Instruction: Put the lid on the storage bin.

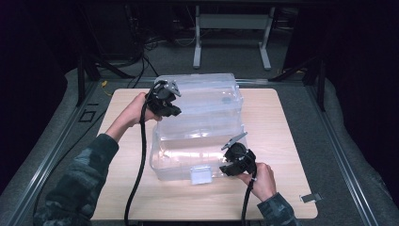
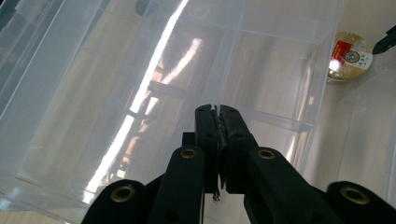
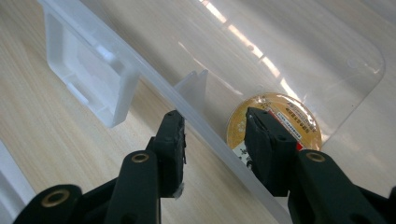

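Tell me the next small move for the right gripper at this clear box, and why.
Probably close the right gripper on the near wall of the clear box. Its jaws stand open astride the rim, one outside and one inside over the round gold tin. The left gripper is already shut at the lid, so a grip here would steady the box.

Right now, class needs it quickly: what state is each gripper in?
Left gripper: shut, apparently pinching the clear lid.
Right gripper: open, straddling the clear box rim.
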Demonstrator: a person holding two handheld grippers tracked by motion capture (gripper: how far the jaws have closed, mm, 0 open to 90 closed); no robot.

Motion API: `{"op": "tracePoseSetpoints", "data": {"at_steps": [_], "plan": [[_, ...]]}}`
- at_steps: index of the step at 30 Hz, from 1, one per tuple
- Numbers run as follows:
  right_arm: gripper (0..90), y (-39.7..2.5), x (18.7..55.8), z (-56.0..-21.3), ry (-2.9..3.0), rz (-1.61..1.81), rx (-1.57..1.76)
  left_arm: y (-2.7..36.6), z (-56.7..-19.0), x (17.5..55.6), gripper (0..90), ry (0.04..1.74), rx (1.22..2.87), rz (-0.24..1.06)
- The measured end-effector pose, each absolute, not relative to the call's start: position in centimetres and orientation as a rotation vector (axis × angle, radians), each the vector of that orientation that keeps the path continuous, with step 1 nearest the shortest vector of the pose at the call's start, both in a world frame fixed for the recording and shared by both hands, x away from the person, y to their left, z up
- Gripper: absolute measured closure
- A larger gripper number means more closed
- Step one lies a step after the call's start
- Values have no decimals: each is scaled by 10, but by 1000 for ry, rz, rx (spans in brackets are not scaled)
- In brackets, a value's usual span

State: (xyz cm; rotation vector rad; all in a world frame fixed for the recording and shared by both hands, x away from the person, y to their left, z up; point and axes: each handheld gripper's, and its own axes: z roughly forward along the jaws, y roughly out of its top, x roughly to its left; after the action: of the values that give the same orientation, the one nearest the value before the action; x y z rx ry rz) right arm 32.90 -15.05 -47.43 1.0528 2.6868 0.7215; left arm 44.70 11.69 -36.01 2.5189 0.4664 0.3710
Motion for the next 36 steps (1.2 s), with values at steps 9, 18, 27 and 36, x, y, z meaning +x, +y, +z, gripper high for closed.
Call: {"op": "tracePoseSetpoints", "data": {"at_steps": [9,18,27,36], "plan": [[580,-150,330,-474,2686,711,1058,116,-360,441,881,450,2525,386],[570,-150,331,-474,2679,704,1064,116,-360,436,884,432,2521,390],[565,-149,331,-474,2677,702,1065,118,-361,430,887,413,2506,378],[562,-148,331,-474,2673,693,1064,118,-362,423,890,394,2494,388]]}}
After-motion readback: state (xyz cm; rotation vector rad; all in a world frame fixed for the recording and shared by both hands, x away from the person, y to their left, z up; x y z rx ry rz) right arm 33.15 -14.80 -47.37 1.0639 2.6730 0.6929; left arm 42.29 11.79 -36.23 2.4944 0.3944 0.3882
